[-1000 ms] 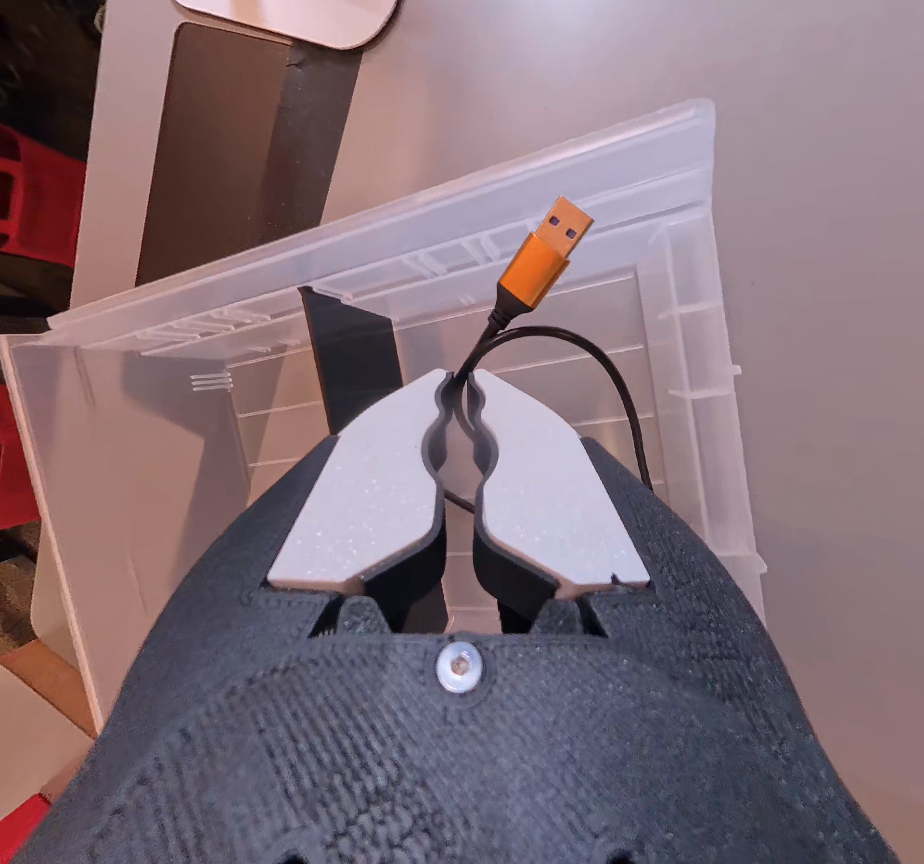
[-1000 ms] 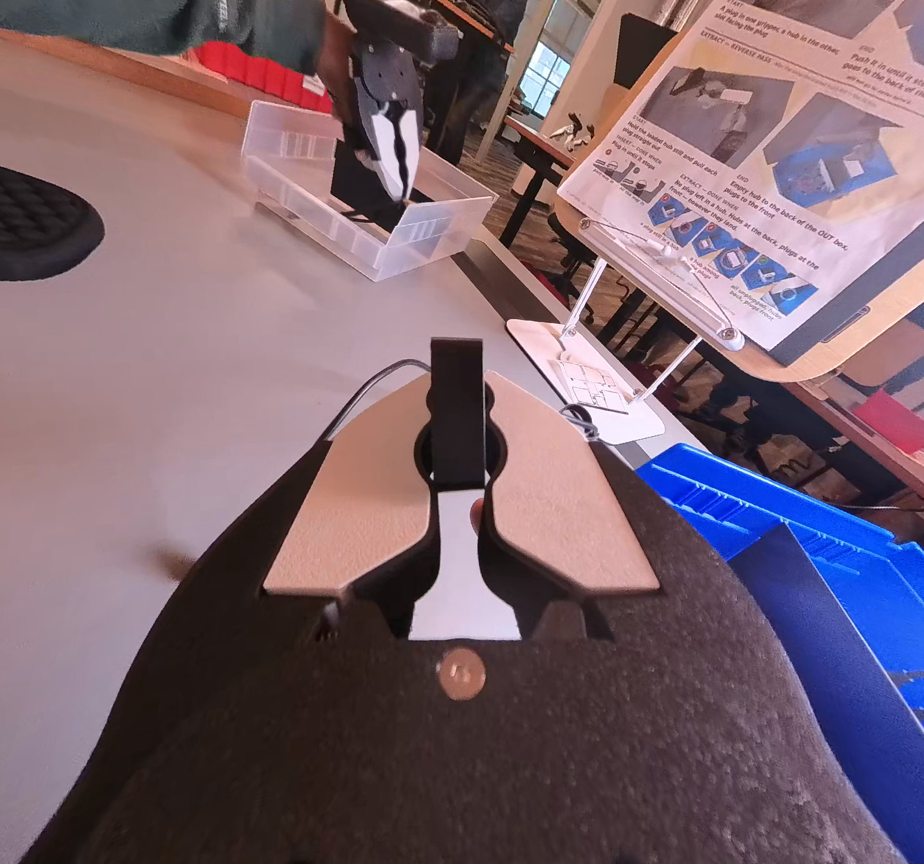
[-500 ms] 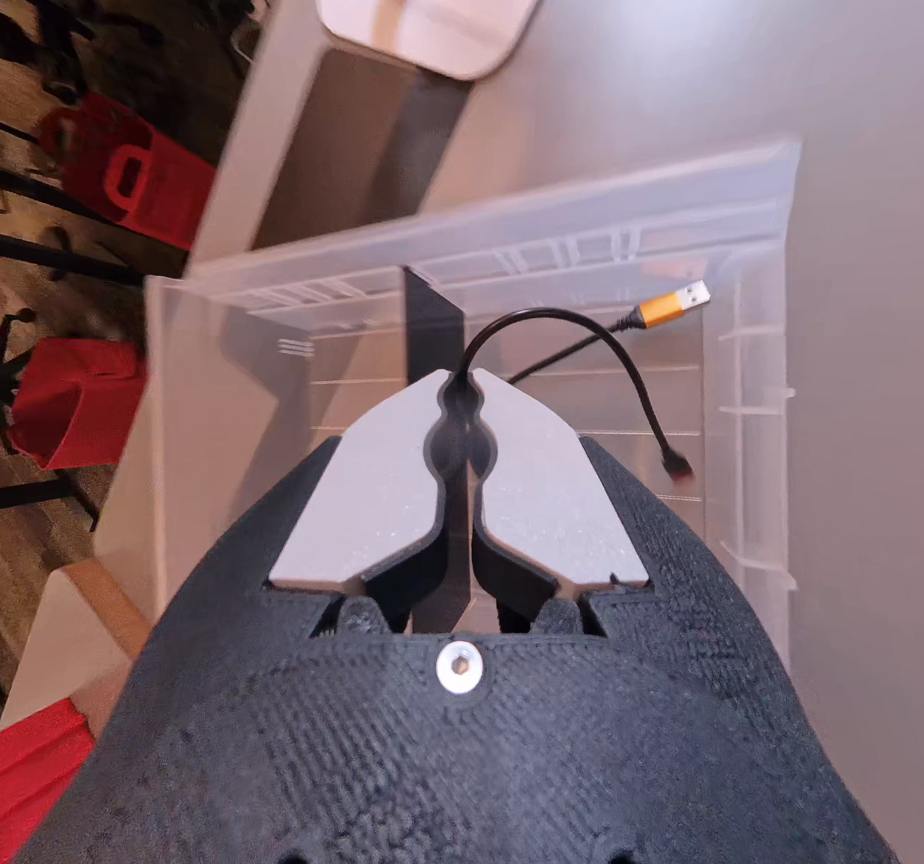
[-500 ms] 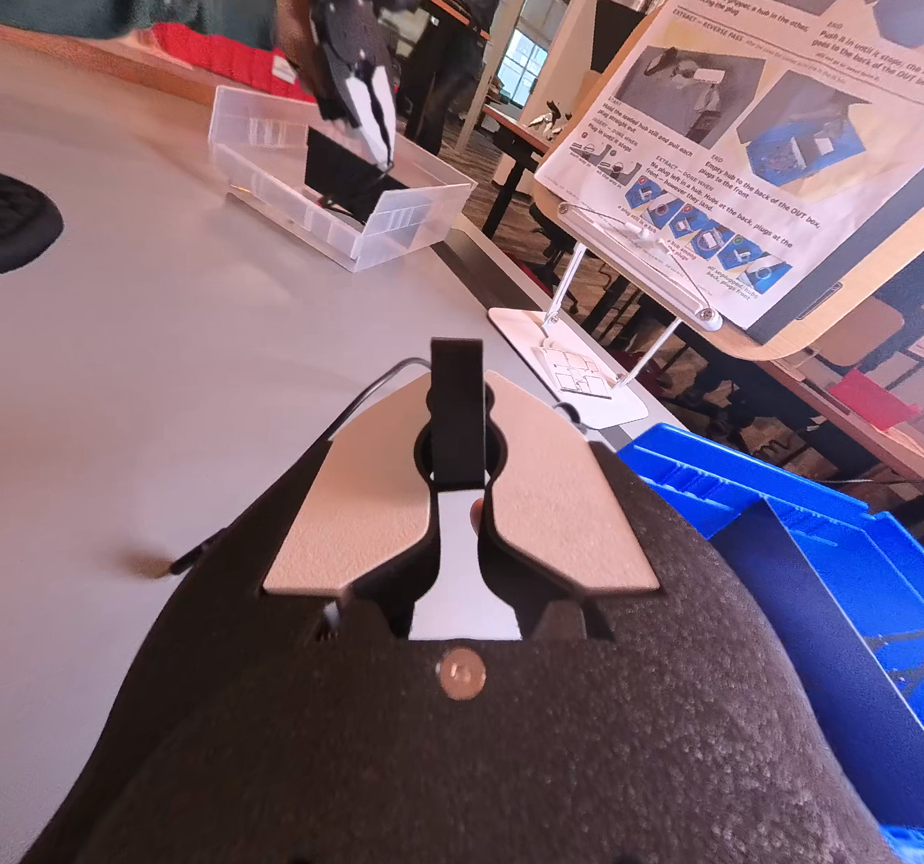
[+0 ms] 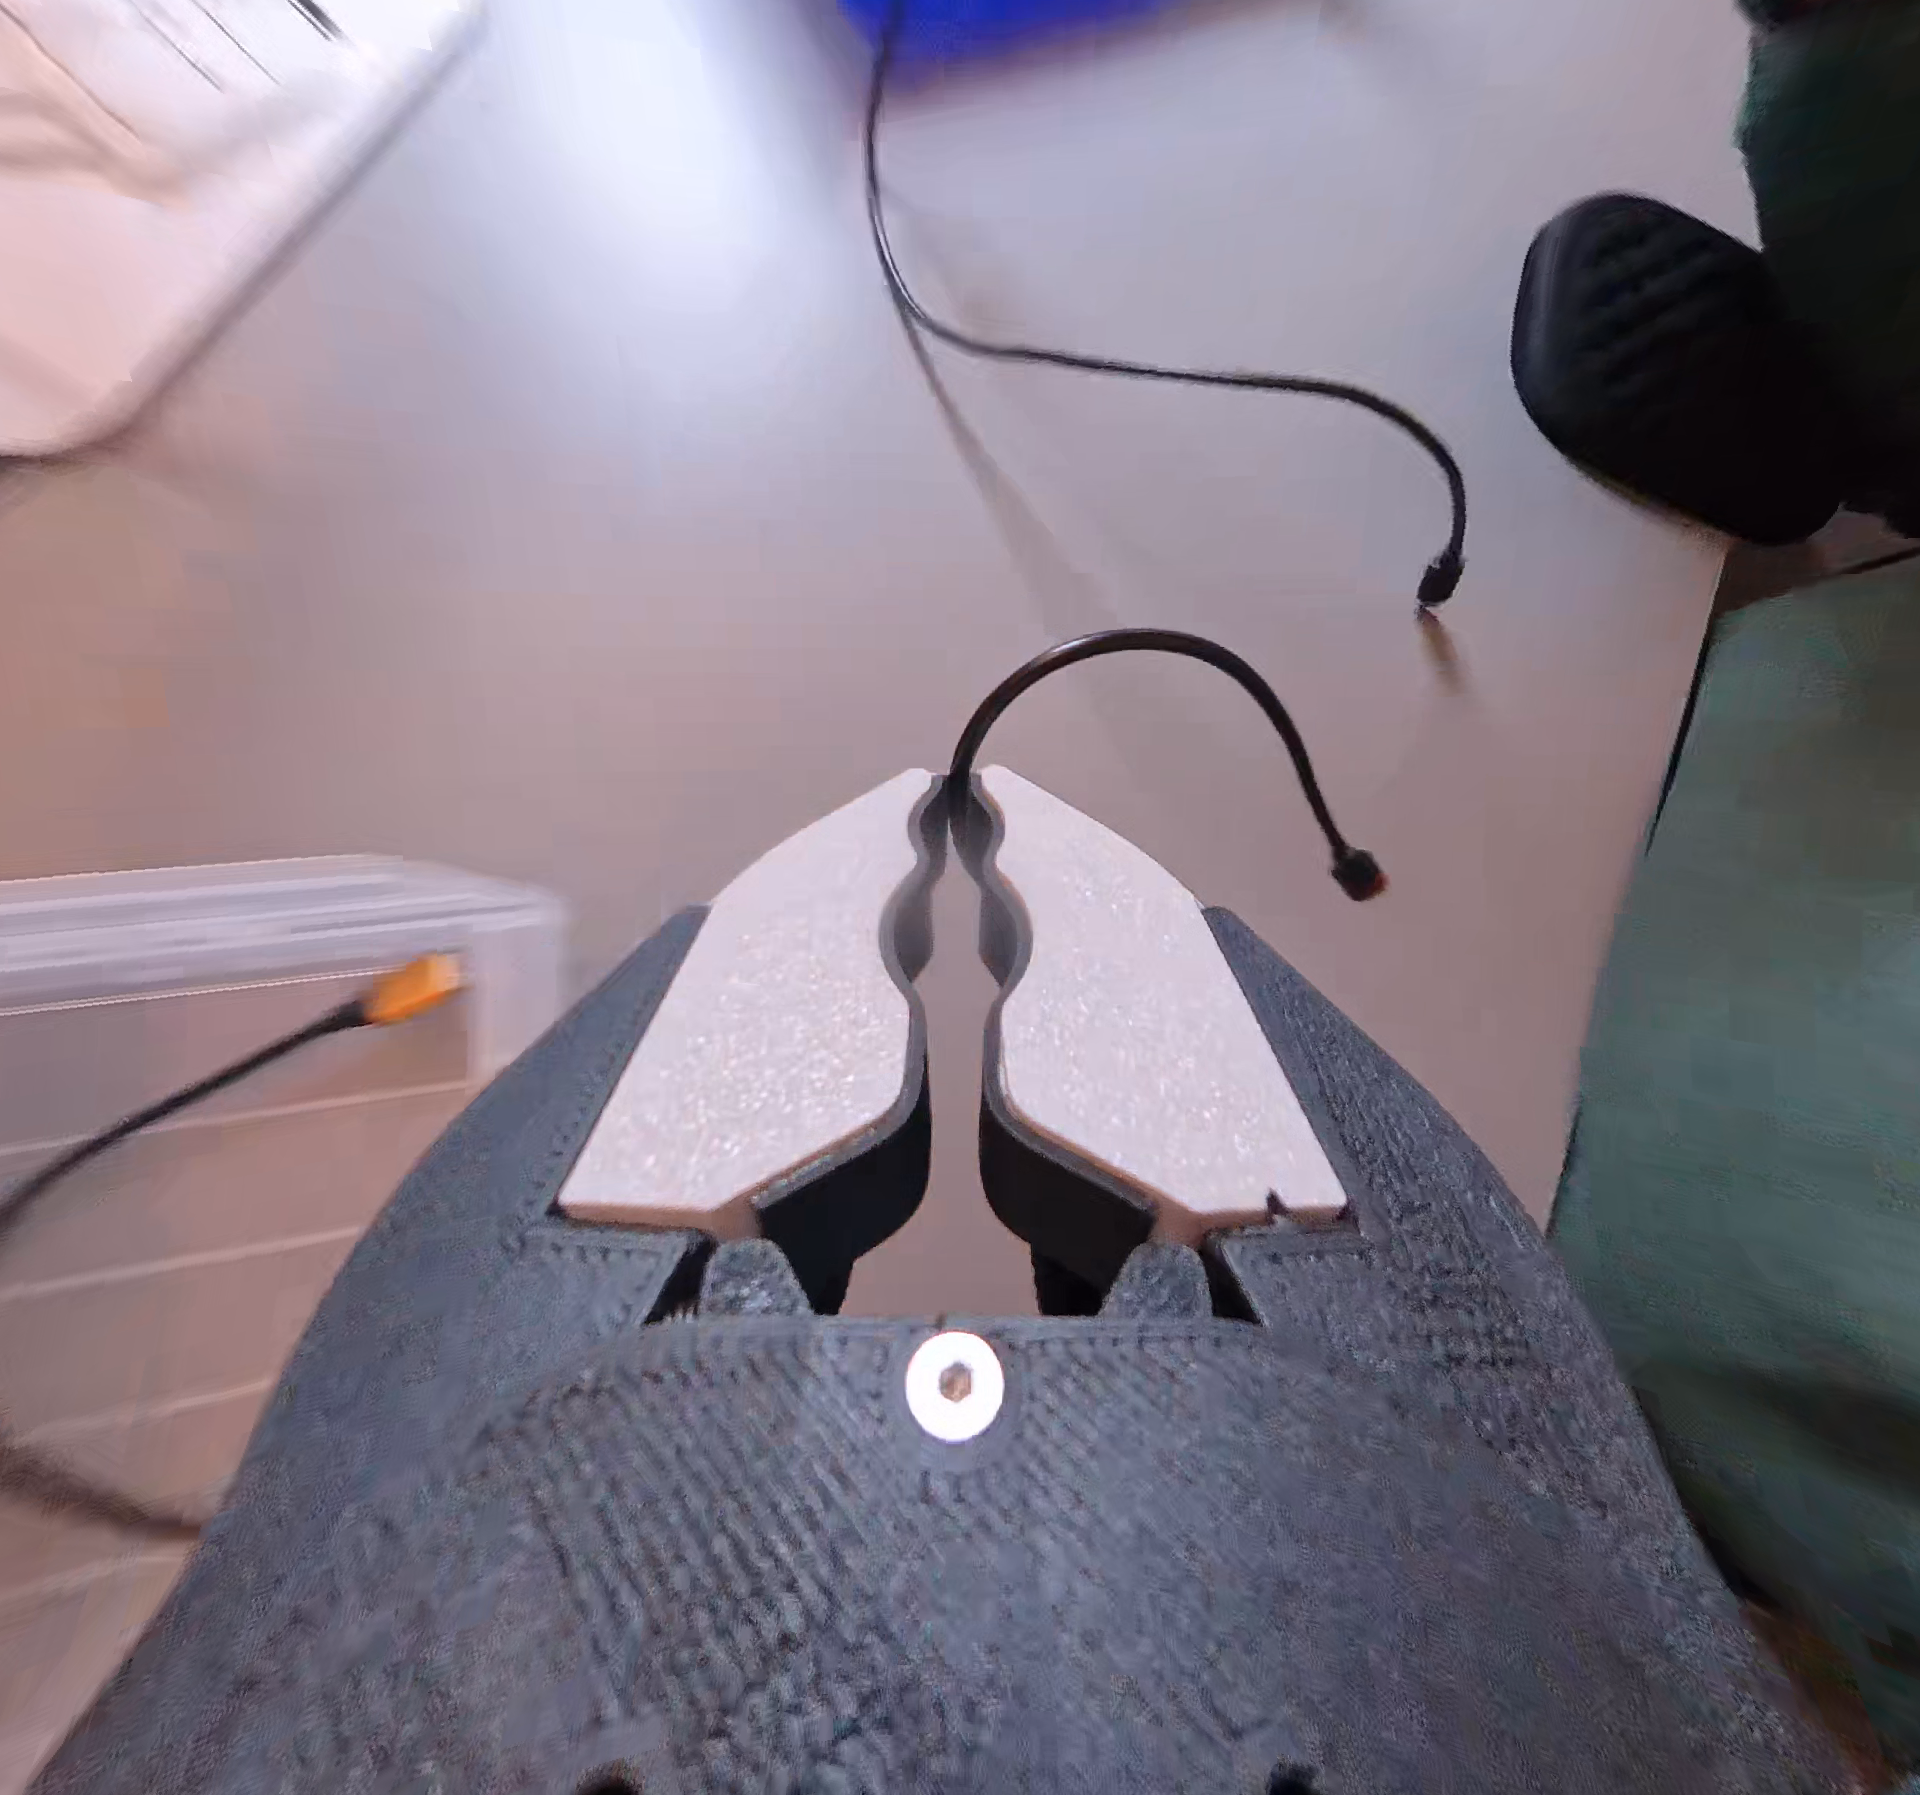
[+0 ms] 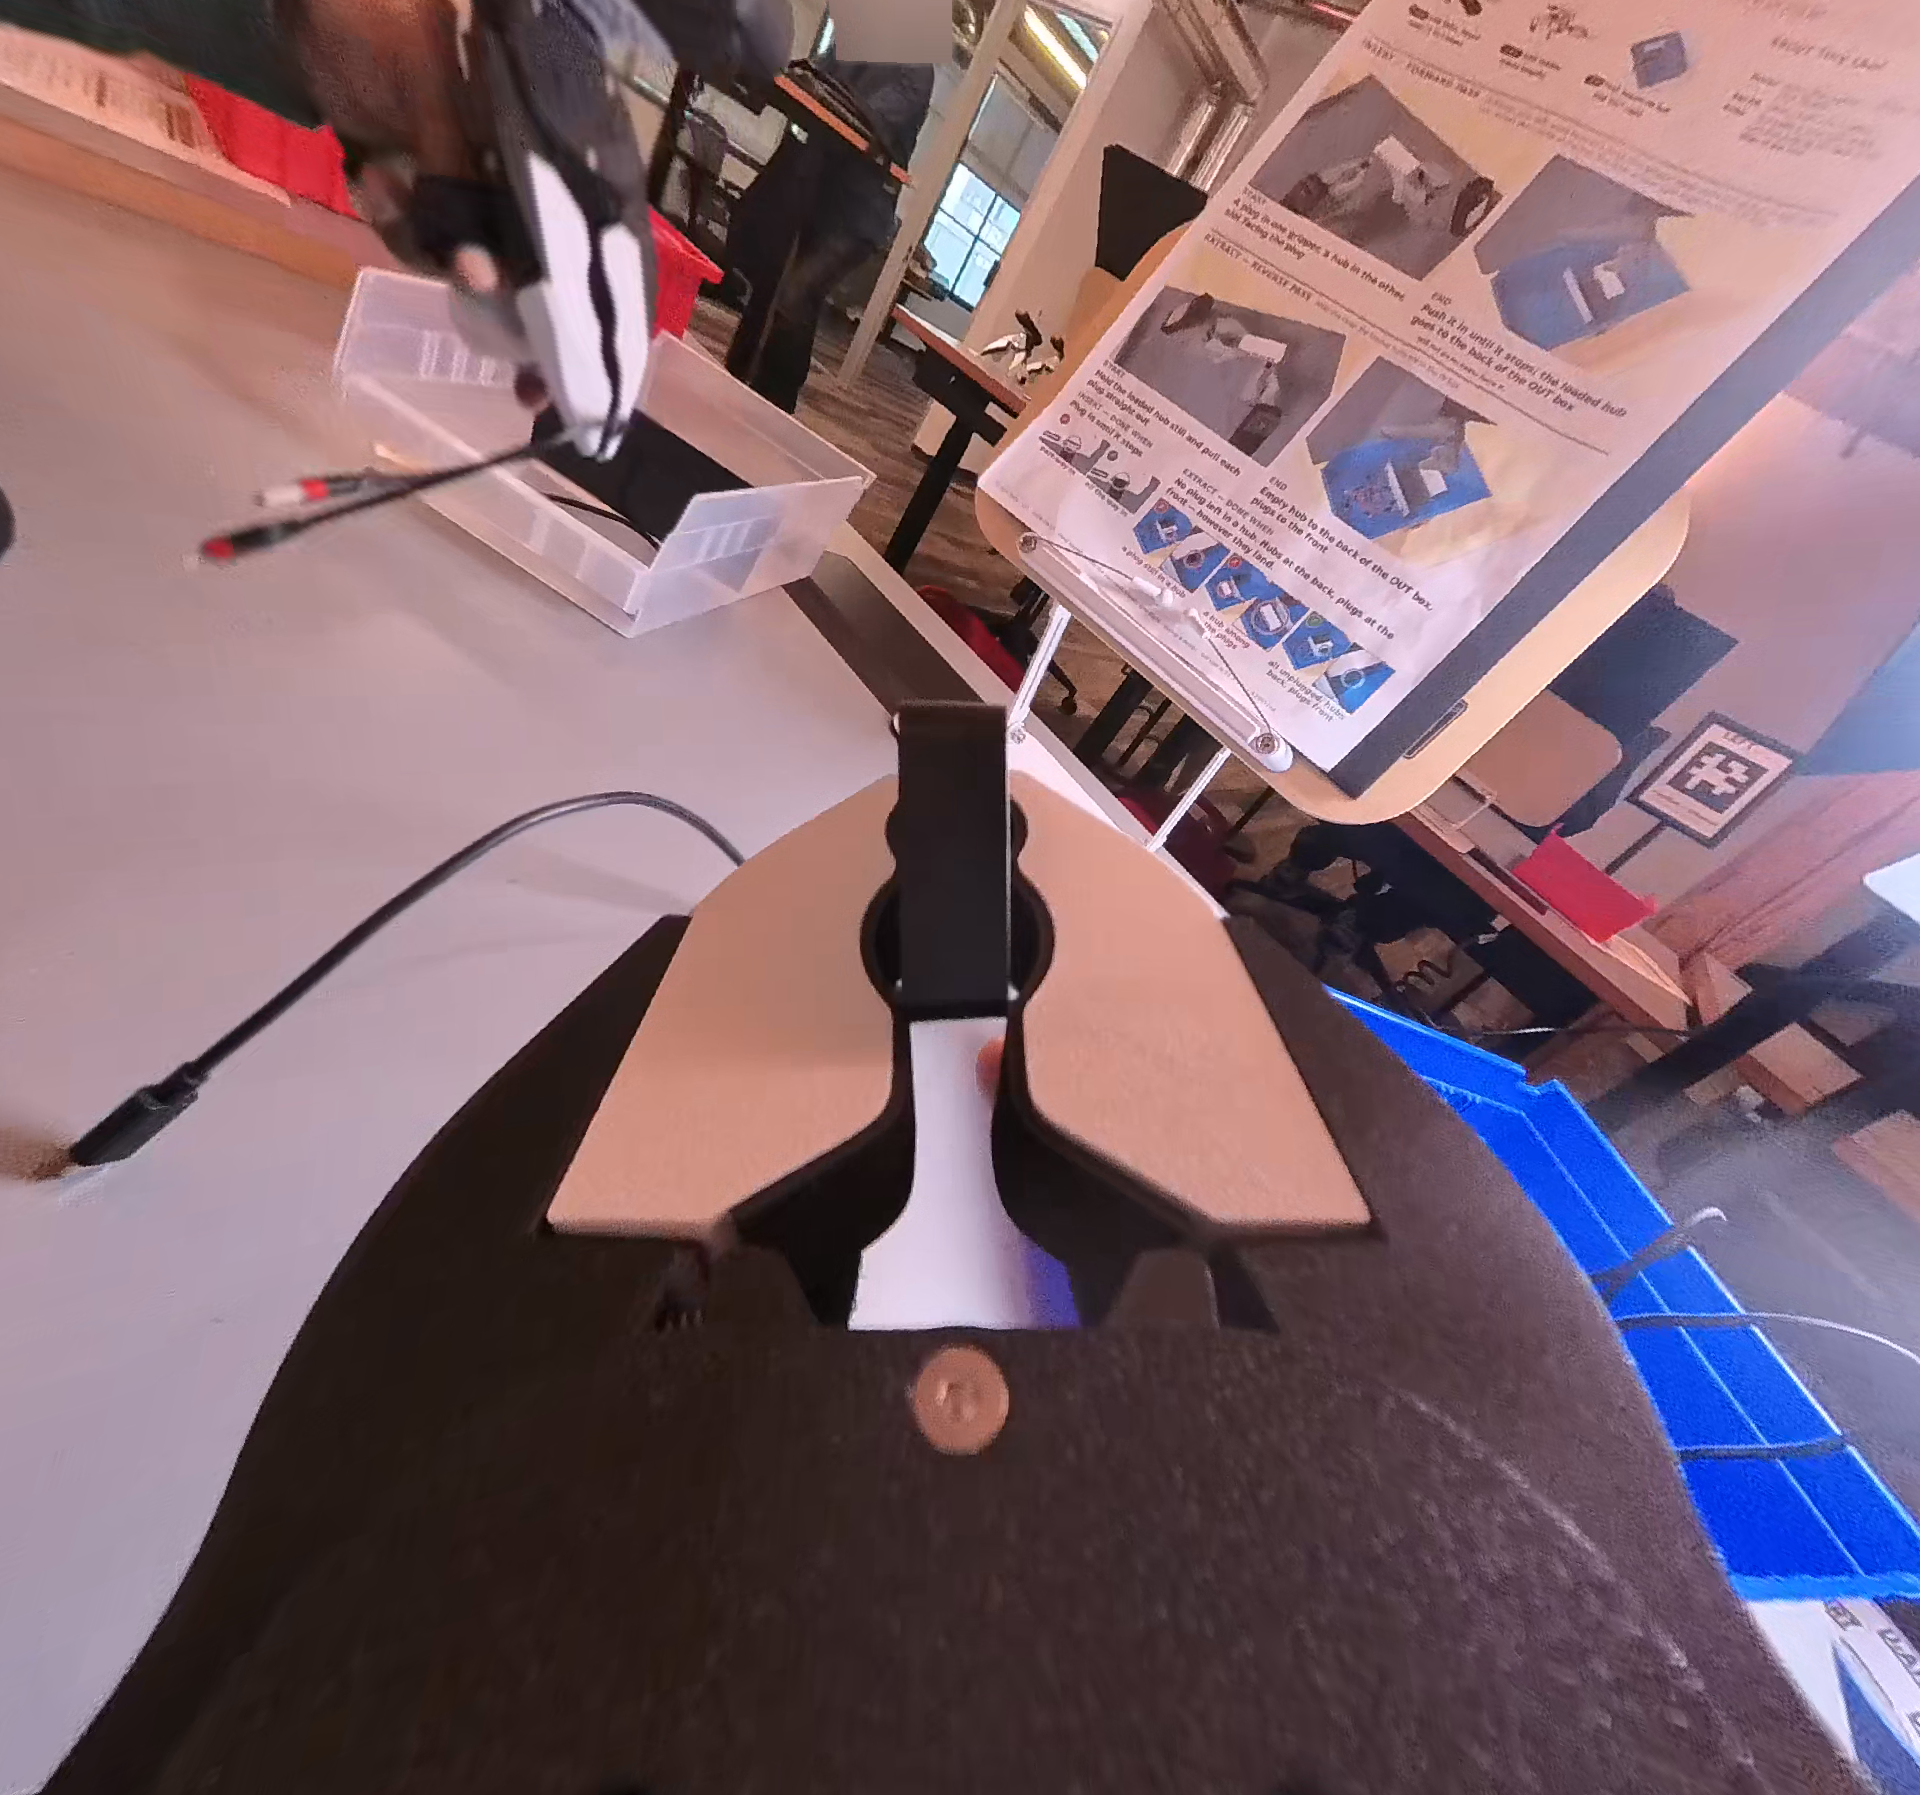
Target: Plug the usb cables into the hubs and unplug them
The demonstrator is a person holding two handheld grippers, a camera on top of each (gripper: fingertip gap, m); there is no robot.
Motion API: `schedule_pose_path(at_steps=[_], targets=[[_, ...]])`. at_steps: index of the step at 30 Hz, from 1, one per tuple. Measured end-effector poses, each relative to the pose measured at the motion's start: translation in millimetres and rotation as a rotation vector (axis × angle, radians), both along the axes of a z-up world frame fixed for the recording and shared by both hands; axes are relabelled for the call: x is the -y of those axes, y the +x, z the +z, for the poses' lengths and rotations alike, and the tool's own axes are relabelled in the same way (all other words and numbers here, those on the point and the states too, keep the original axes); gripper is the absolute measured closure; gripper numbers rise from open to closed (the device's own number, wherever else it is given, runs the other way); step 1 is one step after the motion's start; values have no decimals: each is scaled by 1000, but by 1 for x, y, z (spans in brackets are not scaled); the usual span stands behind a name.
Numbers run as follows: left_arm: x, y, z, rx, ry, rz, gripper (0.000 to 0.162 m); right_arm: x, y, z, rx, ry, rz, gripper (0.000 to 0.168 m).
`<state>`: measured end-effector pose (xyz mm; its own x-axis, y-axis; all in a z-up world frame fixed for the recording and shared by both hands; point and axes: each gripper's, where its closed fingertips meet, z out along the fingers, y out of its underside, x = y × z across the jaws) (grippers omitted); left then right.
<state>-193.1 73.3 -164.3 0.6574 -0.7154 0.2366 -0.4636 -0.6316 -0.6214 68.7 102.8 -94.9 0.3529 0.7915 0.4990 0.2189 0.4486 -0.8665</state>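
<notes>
The thin black usb cable (image 5: 1122, 649) with an orange plug (image 5: 416, 985) is pinched mid-length by the left gripper (image 5: 961, 789), above the table. The right gripper (image 6: 954, 810) clamps a slim black hub (image 6: 954, 852). Regripping nearer the plug would probably steady insertion.

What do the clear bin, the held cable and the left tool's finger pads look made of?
Clear bin: translucent moulded plastic, ribbed walls you can see through. Cable in the left tool: thin black sheath, rubber or PVC by its smooth springy arc; orange plug may be anodised metal, too blurred to tell. Finger pads: pale, matte, grainy, likely printed plastic or textured rubber.
</notes>
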Motion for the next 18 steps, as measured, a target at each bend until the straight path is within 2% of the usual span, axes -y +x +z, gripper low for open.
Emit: schedule_pose_path(at_steps=[2,4,6,7,9,13,15,18], targets=[[7,16,-45,3,-89,16,159,2,0,0,6,5,1,156],[7,21,-77,-7,-126,46,159,3,-1,-2,13,5,4,156],[6,16,-90,-34,-103,59,153,4,-2,-4,19,3,4,156],[5,11,-89,-65,-59,48,143,4,-2,-6,22,0,5,156],[8,9,-77,-119,69,-42,132,3,-1,-8,25,-8,7,156],[44,36,-58,-191,273,-360,128,3,-3,-13,21,-37,33,156],[69,52,-73,-236,294,-548,124,5,-6,-15,30,-42,48,156],[78,56,-109,-308,186,-637,116,11,-12,-20,48,-47,79,156]])
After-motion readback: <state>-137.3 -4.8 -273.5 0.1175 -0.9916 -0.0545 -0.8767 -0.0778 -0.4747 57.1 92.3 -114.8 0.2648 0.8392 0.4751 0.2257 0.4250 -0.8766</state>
